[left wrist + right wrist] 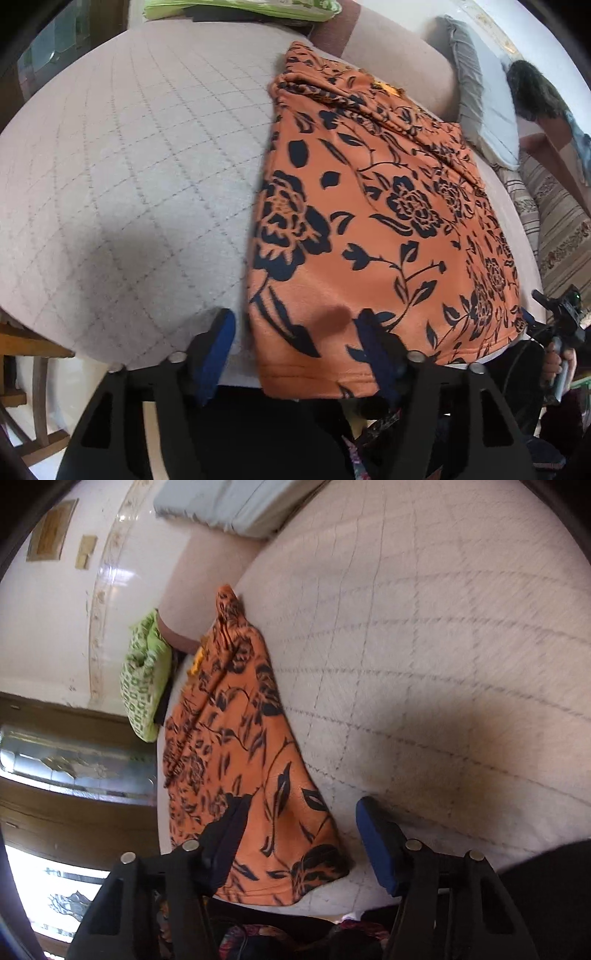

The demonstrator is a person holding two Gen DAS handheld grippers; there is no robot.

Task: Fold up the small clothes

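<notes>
Lying flat on the quilted bed cover (129, 166), the orange floral garment (369, 229) fills the frame's right; left gripper (295, 347) and right gripper (299, 830) both gape wide at its lower hem.

Left wrist cam is sitting low at the near edge of the quilted bed cover (129, 177), looking forward across it, close up. Right wrist cam is looking over the same cover but rolled sideways. Both are sharing the orange floral garment (369, 236) and green patterned pillow (146, 686).
</notes>
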